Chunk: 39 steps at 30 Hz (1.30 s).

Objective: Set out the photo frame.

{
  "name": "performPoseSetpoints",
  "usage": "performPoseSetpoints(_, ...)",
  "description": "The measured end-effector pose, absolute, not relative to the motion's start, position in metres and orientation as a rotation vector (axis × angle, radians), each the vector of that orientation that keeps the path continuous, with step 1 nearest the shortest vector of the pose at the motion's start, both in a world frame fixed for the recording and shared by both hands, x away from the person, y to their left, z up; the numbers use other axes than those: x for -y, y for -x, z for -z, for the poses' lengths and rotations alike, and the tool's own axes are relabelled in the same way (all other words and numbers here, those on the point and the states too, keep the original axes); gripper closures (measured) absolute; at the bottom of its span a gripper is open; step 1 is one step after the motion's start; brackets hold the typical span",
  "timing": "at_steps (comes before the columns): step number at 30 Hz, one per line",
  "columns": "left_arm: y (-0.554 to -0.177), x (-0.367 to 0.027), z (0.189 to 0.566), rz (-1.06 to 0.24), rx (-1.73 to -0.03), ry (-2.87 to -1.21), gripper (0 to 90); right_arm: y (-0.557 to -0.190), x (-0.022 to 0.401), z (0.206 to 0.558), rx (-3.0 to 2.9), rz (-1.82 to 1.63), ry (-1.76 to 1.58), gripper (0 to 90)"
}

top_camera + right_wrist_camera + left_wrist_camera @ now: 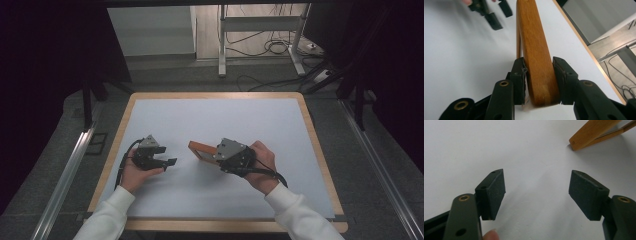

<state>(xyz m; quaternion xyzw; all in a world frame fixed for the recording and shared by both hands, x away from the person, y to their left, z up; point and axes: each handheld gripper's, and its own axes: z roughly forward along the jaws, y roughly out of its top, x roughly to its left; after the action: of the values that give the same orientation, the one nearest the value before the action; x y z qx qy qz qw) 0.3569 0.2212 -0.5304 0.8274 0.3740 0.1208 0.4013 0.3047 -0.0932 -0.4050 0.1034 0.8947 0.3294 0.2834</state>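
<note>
Table: rectangular top, pale wooden rim, covered by a matt white sheet. The sheet lies bare on all sides of the wooden frame, with the widest room beyond it toward the far rim.

Wooden frame: orange-brown, smooth varnished wood, flat rectangular bars with rounded corners. It stands on edge near the middle of the table, tilted, one corner low at the sheet. In the right gripper view the frame runs away from the camera as a broad bar with a thinner bar behind it; what sits inside the frame cannot be made out.

Right gripper: black, two-jaw, grey three-cornered plate on top, held in the person's right hand. Both pads press the sides of the frame's near end; the jaws are clamped on it.

Left gripper: black, same build, held in the left hand, near the frame on its left and clear of it. Its jaws stand wide apart above the bare sheet with nothing between them; the frame's corner lies ahead.
</note>
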Motion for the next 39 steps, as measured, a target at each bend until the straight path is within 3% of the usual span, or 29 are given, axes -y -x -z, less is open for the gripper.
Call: performPoseSetpoints(39,-0.355,-0.219,0.529,-0.316,-0.940,-2.089,27.6,-0.358,0.109,0.412,-2.333,-0.944,-0.511,52.8)
